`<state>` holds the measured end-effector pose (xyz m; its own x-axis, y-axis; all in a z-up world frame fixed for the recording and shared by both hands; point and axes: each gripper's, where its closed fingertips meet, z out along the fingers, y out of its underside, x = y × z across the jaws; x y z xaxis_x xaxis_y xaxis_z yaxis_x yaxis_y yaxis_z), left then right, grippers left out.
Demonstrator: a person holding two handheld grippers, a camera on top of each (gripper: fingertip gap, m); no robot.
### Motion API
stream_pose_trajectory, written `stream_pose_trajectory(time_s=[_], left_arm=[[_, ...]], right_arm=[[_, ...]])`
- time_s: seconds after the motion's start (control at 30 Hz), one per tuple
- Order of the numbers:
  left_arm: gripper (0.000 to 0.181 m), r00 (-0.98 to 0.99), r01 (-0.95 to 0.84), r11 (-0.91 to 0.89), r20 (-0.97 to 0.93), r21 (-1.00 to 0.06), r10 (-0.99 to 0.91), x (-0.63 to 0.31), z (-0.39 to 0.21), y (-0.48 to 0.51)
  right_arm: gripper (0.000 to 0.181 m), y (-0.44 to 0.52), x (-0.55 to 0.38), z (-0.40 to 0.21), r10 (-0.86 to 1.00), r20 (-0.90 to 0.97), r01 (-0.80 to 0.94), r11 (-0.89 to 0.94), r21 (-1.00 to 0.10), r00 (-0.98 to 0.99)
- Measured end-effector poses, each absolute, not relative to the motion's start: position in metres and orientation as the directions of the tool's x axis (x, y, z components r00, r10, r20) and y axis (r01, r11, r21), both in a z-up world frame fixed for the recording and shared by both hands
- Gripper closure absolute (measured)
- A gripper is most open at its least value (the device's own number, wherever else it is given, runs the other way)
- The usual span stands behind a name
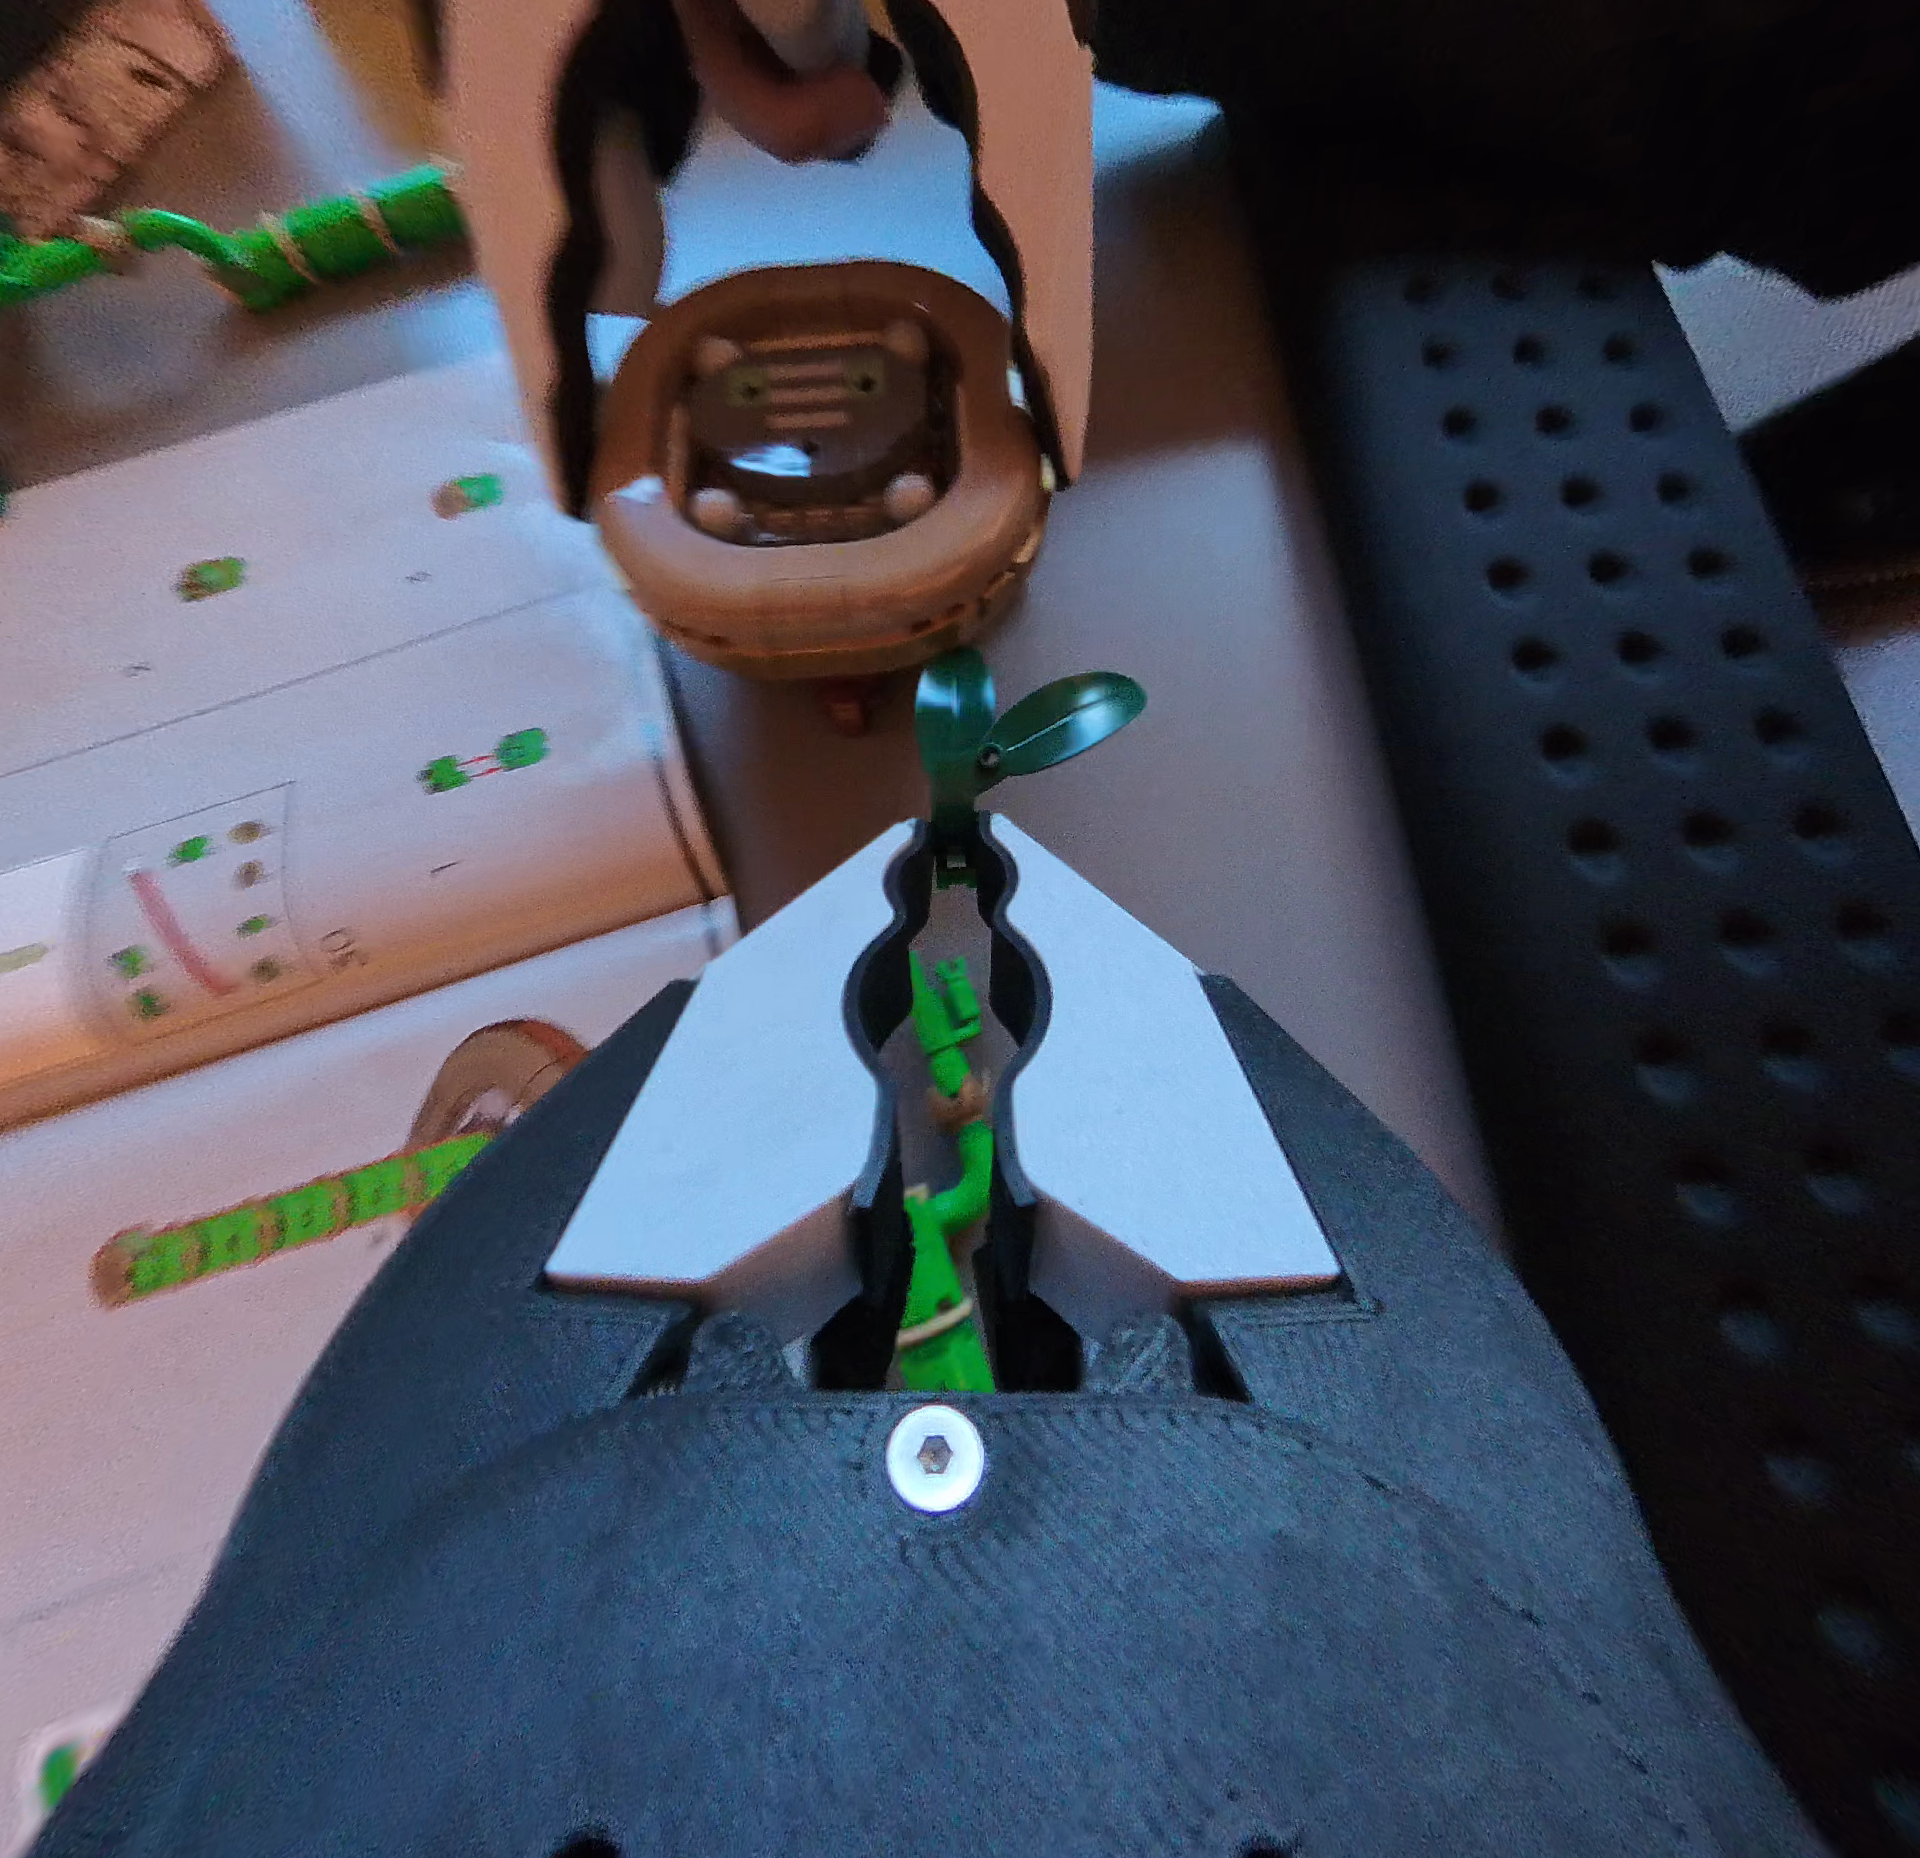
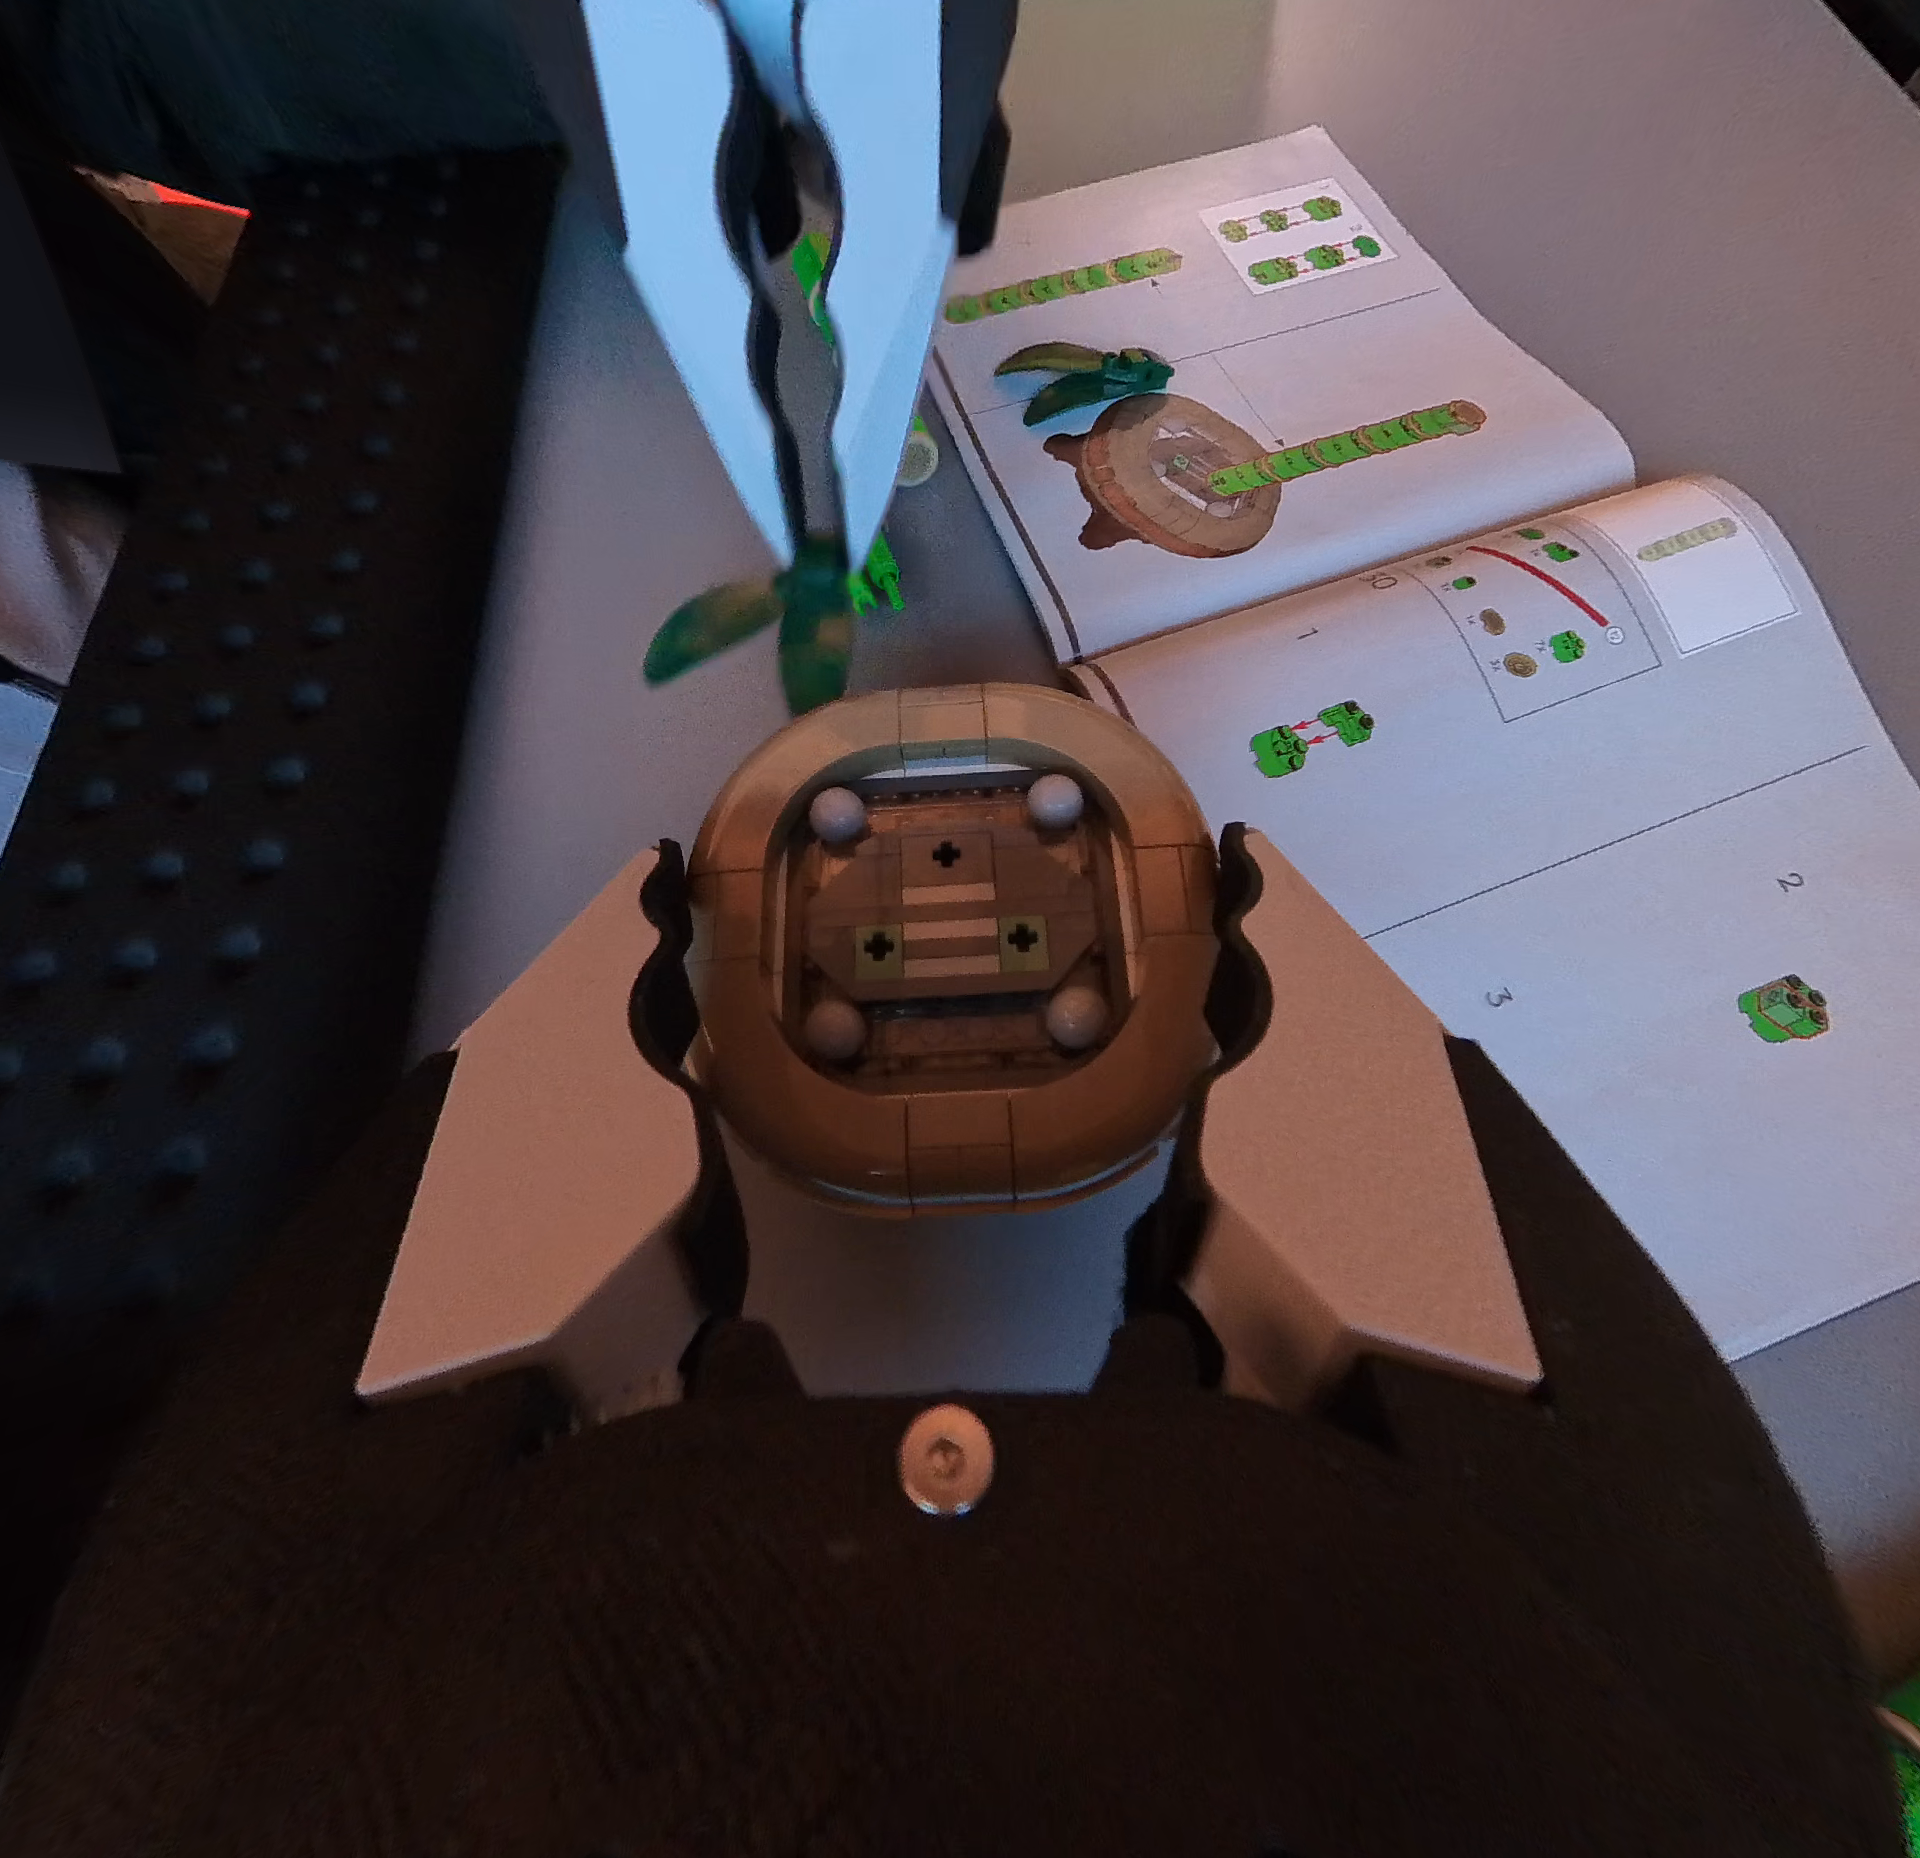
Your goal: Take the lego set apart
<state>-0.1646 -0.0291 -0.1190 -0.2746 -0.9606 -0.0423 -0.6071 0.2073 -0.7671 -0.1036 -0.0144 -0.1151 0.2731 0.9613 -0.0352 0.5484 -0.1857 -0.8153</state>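
Between your right gripper's (image 2: pixel 951 987) fingers sits the rigid brown pot (image 2: pixel 951 951); your left gripper (image 1: pixel 948 852) pinches the fragile leaf sprig (image 1: pixel 987 738) at its stem.

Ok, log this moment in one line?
left gripper: shut on dark green leaf piece | right gripper: shut on brown round base | leaf piece off base | instruction booklet open

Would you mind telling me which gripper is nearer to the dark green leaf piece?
Left. The left gripper pinches the dark green leaf piece at its fingertips. The right gripper is shut on the brown round pot base, just beyond the leaves.
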Motion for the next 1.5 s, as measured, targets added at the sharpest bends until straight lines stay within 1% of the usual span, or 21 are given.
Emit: stream_pose_trajectory(time_s=[0.1,0.17,0.23,0.3,0.33,0.37,0.4,0.43,0.47,0.5,0.53,0.57,0.6,0.63,0.7,0.77,0.9,0.93,1.2,1.37,1.5], left_arm=[[0.175,-0.177,-0.542,0.159,-0.072,-0.825,-0.982,-0.176,-0.091,-0.005],[0.175,-0.123,-0.488,0.111,-0.058,-0.866,-0.991,-0.185,-0.073,0.010],[0.175,-0.056,-0.426,0.061,-0.041,-0.903,-0.998,-0.196,-0.057,0.028],[0.175,0.024,-0.337,0.008,-0.017,-0.941,-1.000,-0.208,-0.040,0.049],[0.175,0.060,-0.280,-0.015,-0.002,-0.960,-0.998,-0.215,-0.031,0.058],[0.175,0.090,-0.229,-0.034,0.013,-0.973,-0.996,-0.221,-0.022,0.066],[0.175,0.118,-0.187,-0.046,0.024,-0.981,-0.993,-0.227,-0.015,0.074],[0.175,0.138,-0.154,-0.050,0.029,-0.987,-0.990,-0.233,-0.009,0.079],[0.175,0.156,-0.130,-0.049,0.029,-0.990,-0.987,-0.239,-0.004,0.083],[0.175,0.186,-0.110,-0.045,0.024,-0.993,-0.982,-0.244,0.000,0.088],[0.175,0.237,-0.087,-0.035,0.013,-0.996,-0.971,-0.251,0.005,0.095],[0.176,0.287,-0.060,-0.022,0.004,-0.998,-0.958,-0.258,0.011,0.101],[0.175,0.315,-0.035,-0.009,-0.003,-0.999,-0.949,-0.263,0.018,0.103],[0.175,0.332,-0.015,0.007,-0.012,-1.000,-0.943,-0.268,0.025,0.103],[0.176,0.354,0.015,0.034,-0.026,-0.999,-0.935,-0.275,0.035,0.104],[0.176,0.365,0.033,0.029,-0.015,-0.999,-0.931,-0.280,0.038,0.106],[0.175,0.374,0.069,-0.013,0.038,-0.998,-0.927,-0.288,0.037,0.114],[0.175,0.373,0.075,-0.022,0.049,-0.997,-0.926,-0.290,0.036,0.115],[0.176,0.412,0.093,-0.054,0.088,-0.994,-0.907,-0.304,0.033,0.128],[0.176,0.416,0.121,-0.049,0.095,-0.991,-0.904,-0.310,0.040,0.129],[0.176,0.419,0.139,-0.039,0.095,-0.990,-0.903,-0.313,0.045,0.127]], right_arm=[[0.082,-0.019,-0.102,-0.110,0.959,-0.097,0.511,-0.225,-0.829,0.266],[0.082,-0.020,-0.105,-0.095,0.949,-0.186,0.401,-0.278,-0.873,0.253],[0.093,-0.009,-0.100,-0.076,0.933,-0.210,0.291,-0.296,-0.910,0.293],[0.103,0.012,-0.100,-0.053,0.907,-0.159,0.217,-0.258,-0.941,0.390],[0.106,0.019,-0.105,-0.043,0.903,-0.093,0.244,-0.212,-0.946,0.420],[0.109,0.022,-0.113,-0.040,0.907,0.000,0.337,-0.157,-0.928,0.422],[0.114,0.024,-0.122,-0.041,0.911,0.093,0.458,-0.112,-0.882,0.403],[0.114,0.026,-0.132,-0.045,0.916,0.169,0.578,-0.079,-0.812,0.363],[0.114,0.028,-0.141,-0.053,0.925,0.218,0.690,-0.061,-0.721,0.310],[0.119,0.030,-0.147,-0.063,0.935,0.240,0.789,-0.064,-0.611,0.261],[0.129,0.037,-0.150,-0.073,0.938,0.270,0.873,-0.064,-0.484,0.218],[0.129,0.041,-0.153,-0.084,0.946,0.288,0.926,-0.032,-0.375,0.150],[0.129,0.045,-0.158,-0.095,0.953,0.291,0.954,0.012,-0.301,0.080],[0.127,0.048,-0.161,-0.106,0.959,0.280,0.968,0.042,-0.249,0.031],[0.114,0.047,-0.161,-0.129,0.979,0.206,0.986,0.045,-0.162,-0.011],[0.114,0.049,-0.161,-0.143,0.977,0.210,0.991,0.073,-0.113,-0.048],[0.125,0.052,-0.158,-0.157,0.978,0.198,0.994,0.078,-0.073,-0.063],[0.135,0.052,-0.157,-0.158,0.984,0.171,0.996,0.061,-0.072,-0.048],[0.136,0.078,-0.181,-0.160,0.995,0.096,0.993,0.008,-0.116,0.003],[0.137,0.108,-0.202,-0.159,0.994,0.109,0.994,0.011,-0.109,0.001],[0.138,0.136,-0.221,-0.158,0.990,0.135,0.991,-0.026,-0.134,0.045]])
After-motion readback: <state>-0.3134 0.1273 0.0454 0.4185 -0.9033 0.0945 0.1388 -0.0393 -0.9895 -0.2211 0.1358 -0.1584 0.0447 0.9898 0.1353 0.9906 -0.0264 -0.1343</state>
